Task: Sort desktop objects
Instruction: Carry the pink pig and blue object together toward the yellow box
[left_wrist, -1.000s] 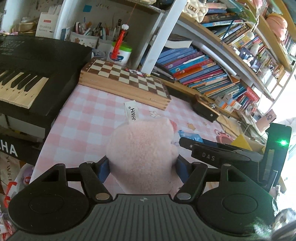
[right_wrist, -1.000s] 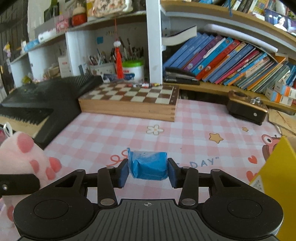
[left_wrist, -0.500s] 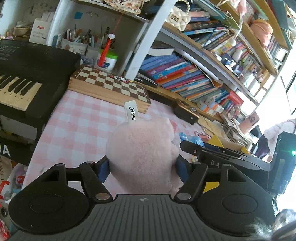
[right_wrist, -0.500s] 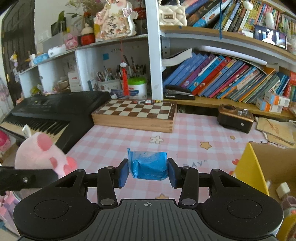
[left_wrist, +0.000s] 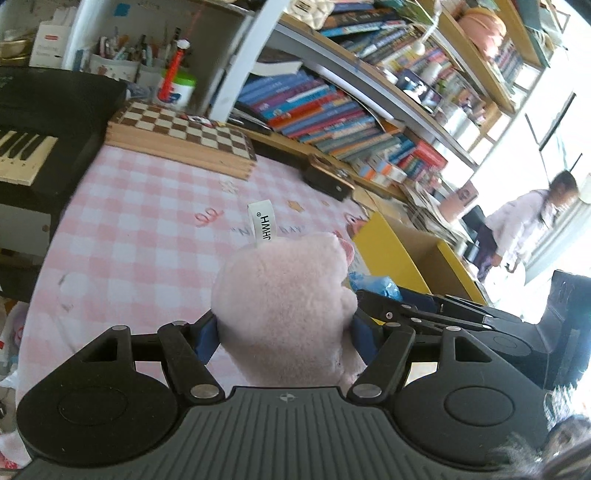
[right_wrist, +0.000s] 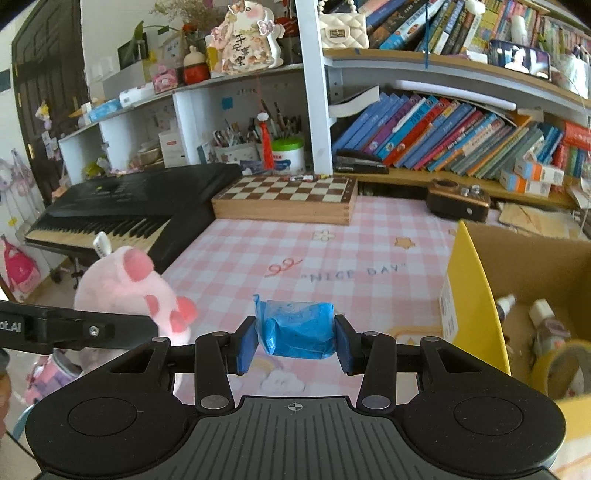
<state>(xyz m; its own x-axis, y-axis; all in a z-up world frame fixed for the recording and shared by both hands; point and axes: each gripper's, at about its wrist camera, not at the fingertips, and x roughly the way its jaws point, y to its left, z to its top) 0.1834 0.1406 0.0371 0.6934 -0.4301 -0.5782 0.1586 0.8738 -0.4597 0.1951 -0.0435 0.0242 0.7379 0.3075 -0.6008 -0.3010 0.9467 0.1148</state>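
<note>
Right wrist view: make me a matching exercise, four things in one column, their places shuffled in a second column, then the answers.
1. fluffy pink plush toy
2. crinkled blue plastic packet
3. wooden folding chessboard
4. yellow cardboard box

A. against the black piano keyboard
B. right edge of the pink checked cloth
C. in the right tool
D. in the left tool

Pairs: 1-D, 2-C, 3-A, 4-B

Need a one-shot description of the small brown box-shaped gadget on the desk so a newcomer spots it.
Start at the chessboard at the back of the pink checked tablecloth. Go right along the low book shelf: the brown gadget sits there. Only it has silver knobs on top.
</note>
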